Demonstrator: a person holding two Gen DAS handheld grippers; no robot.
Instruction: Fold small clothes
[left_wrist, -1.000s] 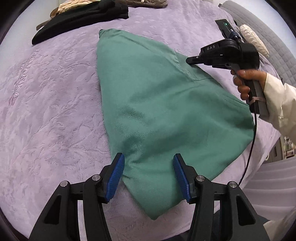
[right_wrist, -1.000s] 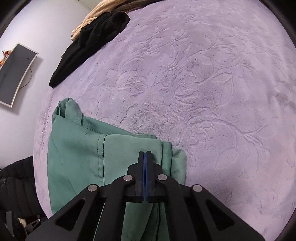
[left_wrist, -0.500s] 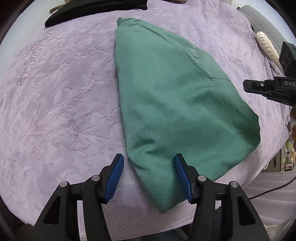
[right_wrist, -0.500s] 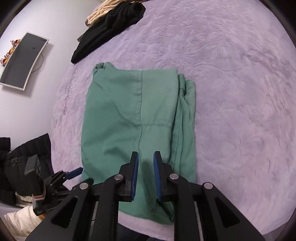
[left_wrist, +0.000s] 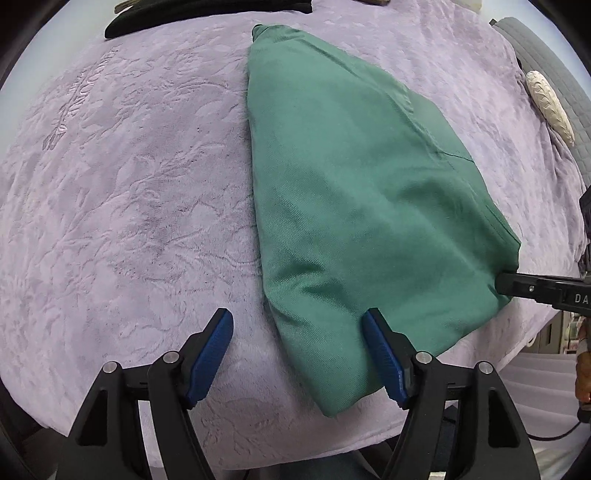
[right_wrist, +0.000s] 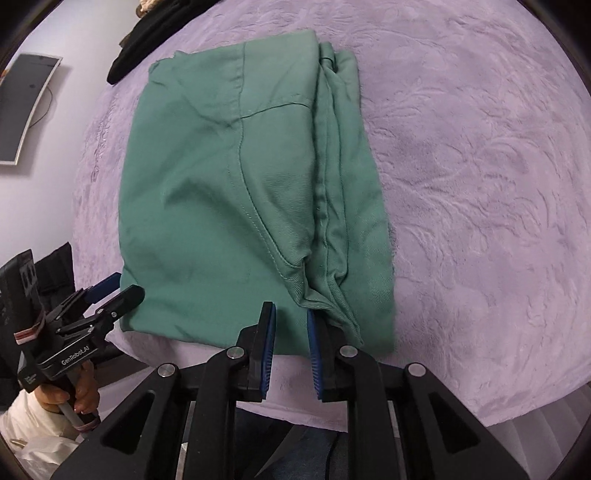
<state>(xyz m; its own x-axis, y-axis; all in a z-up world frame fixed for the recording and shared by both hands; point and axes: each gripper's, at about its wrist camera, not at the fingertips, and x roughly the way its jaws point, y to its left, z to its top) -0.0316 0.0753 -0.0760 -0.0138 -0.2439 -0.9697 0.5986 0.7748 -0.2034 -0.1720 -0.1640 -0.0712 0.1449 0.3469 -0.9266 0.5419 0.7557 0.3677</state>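
The green garment (right_wrist: 236, 192) lies folded flat on the lilac bedspread (right_wrist: 480, 166), near its front edge. In the right wrist view its near hem sits just short of where the bedspread rolls over the bed's front; bare bedspread runs wide to the right of it and beyond its far end. On the left a narrower strip of bedspread separates it from the bed's side edge, with a wall and a monitor (right_wrist: 22, 107) past that. A dark pile of clothes (left_wrist: 207, 14) lies at the far edge, well apart from the garment. In the left wrist view a cream knit item (left_wrist: 550, 103) rests far right beside a grey quilted edge (left_wrist: 546, 62).

The left gripper (left_wrist: 299, 336) hangs over the garment's near left corner, jaws wide apart and just having spread further; the corner lies below and between them, the pads not pressing it. The right gripper (right_wrist: 290, 321) stands a little parted over the near hem by the stacked folds, gripping nothing; a second ago it was clamped shut farther up the cloth, and it has since drawn back toward the near edge. A hand (right_wrist: 74, 398) in a cream sleeve holds the left gripper's handle.

No container shows.
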